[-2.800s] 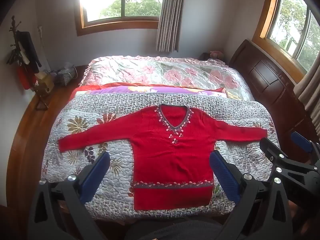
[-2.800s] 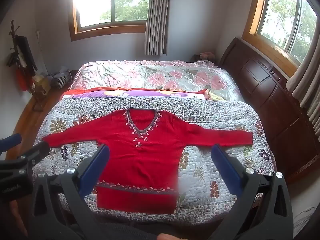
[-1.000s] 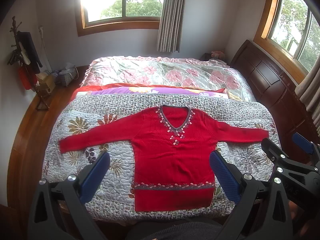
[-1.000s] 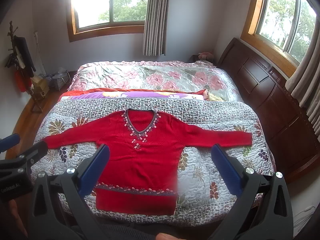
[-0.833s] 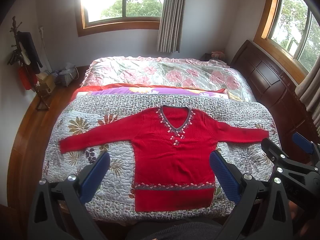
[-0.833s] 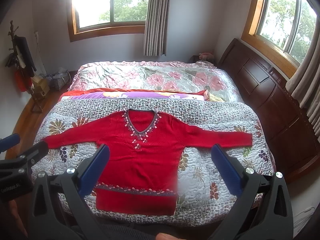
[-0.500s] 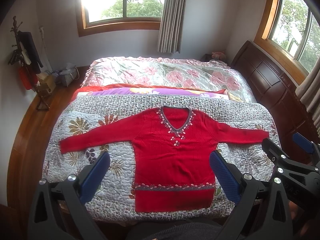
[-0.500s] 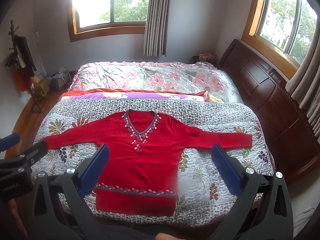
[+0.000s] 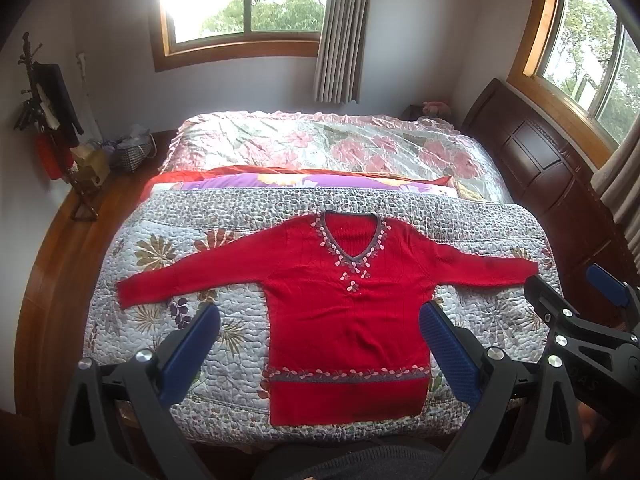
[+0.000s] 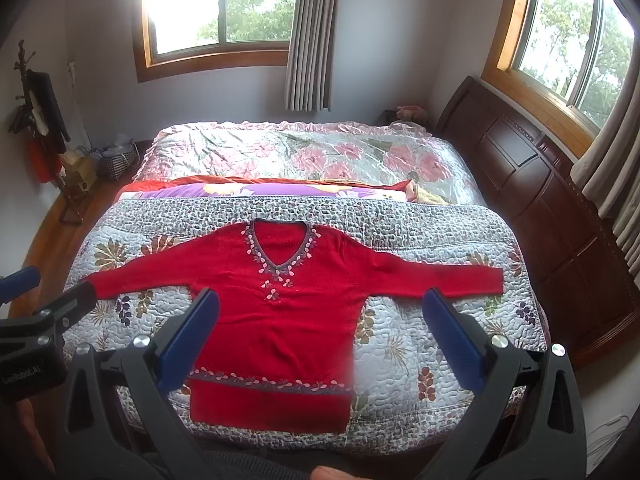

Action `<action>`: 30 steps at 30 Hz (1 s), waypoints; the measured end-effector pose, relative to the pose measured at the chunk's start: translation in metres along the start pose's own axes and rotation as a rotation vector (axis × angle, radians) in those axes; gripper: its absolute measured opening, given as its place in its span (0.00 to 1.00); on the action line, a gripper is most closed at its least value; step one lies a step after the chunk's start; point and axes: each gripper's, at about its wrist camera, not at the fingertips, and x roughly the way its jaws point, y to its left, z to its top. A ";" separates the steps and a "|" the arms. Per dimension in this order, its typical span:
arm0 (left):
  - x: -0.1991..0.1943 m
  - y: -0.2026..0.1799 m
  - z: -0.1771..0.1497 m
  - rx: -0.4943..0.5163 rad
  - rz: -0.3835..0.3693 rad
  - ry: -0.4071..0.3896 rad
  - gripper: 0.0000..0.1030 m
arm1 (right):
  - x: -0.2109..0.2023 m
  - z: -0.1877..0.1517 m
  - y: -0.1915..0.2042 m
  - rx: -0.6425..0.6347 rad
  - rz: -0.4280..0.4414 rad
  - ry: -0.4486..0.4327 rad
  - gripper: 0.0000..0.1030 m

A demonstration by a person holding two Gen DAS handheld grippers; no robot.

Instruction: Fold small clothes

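knitwear, a soft limp red v-neck sweater (image 9: 344, 312), lies flat on the floral quilted bed (image 9: 168, 264) ahead of both released grippers, left gripper (image 9: 320, 344) and right gripper (image 10: 320, 340), likely best pinched at a sleeve cuff.

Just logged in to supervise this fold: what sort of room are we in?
A home bedroom, it seems. The red sweater lies spread flat on a quilted floral bedspread over a wide bed with a dark wooden headboard, with curtained windows behind.
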 end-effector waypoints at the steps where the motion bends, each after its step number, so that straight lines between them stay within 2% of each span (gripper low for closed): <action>1: 0.002 0.000 0.001 0.000 0.000 0.002 0.96 | 0.001 0.001 0.000 0.000 -0.001 0.001 0.97; 12: 0.024 -0.001 0.011 0.003 -0.003 0.034 0.96 | 0.021 0.009 -0.004 0.006 -0.010 0.020 0.97; 15: 0.047 -0.003 0.012 0.015 -0.063 -0.001 0.96 | 0.037 0.010 -0.014 0.018 0.023 -0.013 0.97; 17: 0.066 -0.005 0.011 0.030 -0.124 -0.021 0.96 | 0.057 0.007 -0.031 0.046 0.114 -0.037 0.97; 18: 0.081 -0.007 0.011 0.037 -0.152 -0.008 0.96 | 0.076 0.006 -0.044 0.063 0.113 -0.006 0.97; 20: 0.137 -0.012 0.010 0.040 -0.179 0.123 0.96 | 0.109 0.005 -0.066 0.102 0.082 0.055 0.97; 22: 0.172 -0.016 0.007 0.032 -0.202 0.180 0.96 | 0.151 -0.004 -0.107 0.192 0.081 0.135 0.97; 24: 0.199 -0.025 0.004 0.043 -0.215 0.194 0.96 | 0.192 -0.018 -0.158 0.313 0.065 0.198 0.97; 28: 0.242 -0.039 0.003 -0.029 -0.286 0.251 0.96 | 0.251 -0.055 -0.258 0.534 0.083 0.258 0.94; 30: 0.257 -0.049 0.003 -0.030 -0.295 0.263 0.96 | 0.277 -0.074 -0.306 0.653 0.114 0.277 0.78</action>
